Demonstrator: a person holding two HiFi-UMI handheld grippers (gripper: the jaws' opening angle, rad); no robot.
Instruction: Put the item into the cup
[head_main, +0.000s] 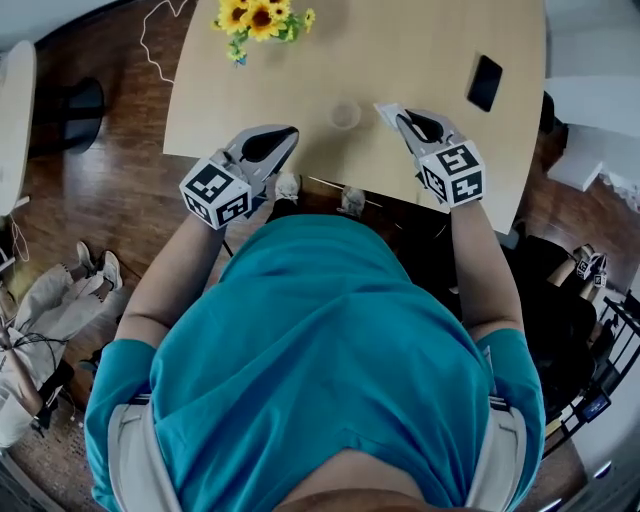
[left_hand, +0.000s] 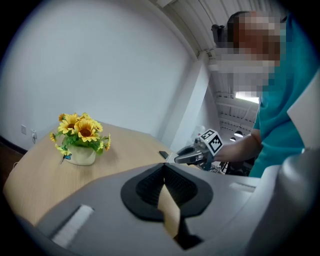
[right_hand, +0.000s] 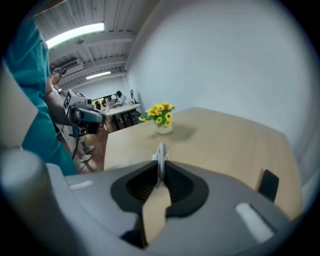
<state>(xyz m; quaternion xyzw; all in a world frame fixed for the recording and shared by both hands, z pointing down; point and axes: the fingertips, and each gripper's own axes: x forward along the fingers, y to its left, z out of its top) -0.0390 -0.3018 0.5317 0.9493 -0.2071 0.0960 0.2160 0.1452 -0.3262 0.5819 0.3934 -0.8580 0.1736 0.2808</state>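
Observation:
A small clear cup (head_main: 345, 115) stands on the pale wooden table (head_main: 420, 50) near its front edge. Just right of the cup, my right gripper (head_main: 400, 116) is shut on a thin white flat item (head_main: 386, 108). In the right gripper view that item (right_hand: 161, 151) stands edge-on, pinched between the jaws of the right gripper (right_hand: 161, 164). My left gripper (head_main: 290, 132) hovers over the table's front edge, left of the cup. Its jaws meet with nothing between them in the left gripper view (left_hand: 164, 166). The cup is hidden in both gripper views.
A vase of sunflowers (head_main: 260, 20) sits at the table's far left. A black phone (head_main: 485, 82) lies at the right, near the edge. Wooden floor, shoes (head_main: 95, 268) and a white cable (head_main: 155, 40) lie left of the table.

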